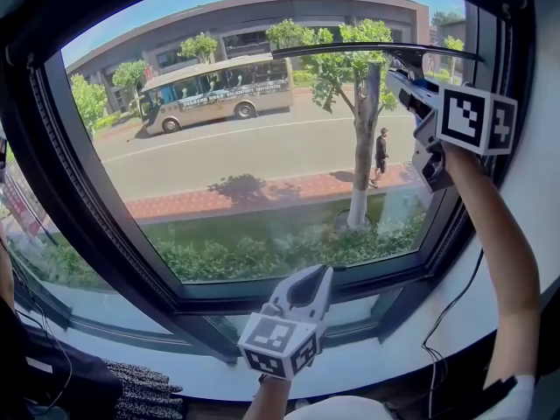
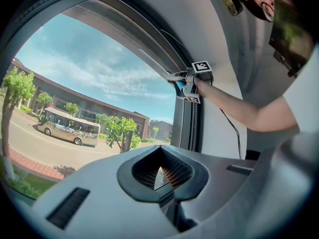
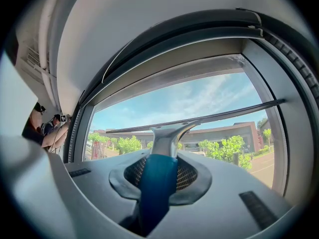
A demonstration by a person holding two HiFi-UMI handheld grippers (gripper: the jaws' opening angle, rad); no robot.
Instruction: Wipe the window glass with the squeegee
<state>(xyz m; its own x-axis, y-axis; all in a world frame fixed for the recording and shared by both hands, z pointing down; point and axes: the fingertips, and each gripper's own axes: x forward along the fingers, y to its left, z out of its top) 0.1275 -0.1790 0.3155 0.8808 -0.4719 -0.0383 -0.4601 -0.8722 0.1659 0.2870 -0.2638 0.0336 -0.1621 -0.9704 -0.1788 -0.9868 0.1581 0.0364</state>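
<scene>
The window glass (image 1: 254,164) fills most of the head view. My right gripper (image 1: 411,90) is raised at the pane's upper right and is shut on the squeegee's blue handle (image 3: 157,183). The squeegee's long thin blade (image 1: 367,49) lies level across the top of the glass, and its metal neck (image 3: 167,136) rises from the jaws. From the left gripper view, the right gripper (image 2: 185,81) sits high by the frame's corner. My left gripper (image 1: 306,278) hangs low at the sill, pointing up at the glass. It (image 2: 162,171) is shut with nothing in it.
A dark window frame (image 1: 87,217) surrounds the pane, with a white sill (image 1: 367,366) below. A black cable (image 1: 437,339) runs down the right side. Dark patterned cloth (image 1: 140,392) lies at the bottom left. A person (image 3: 42,128) stands far left in the right gripper view.
</scene>
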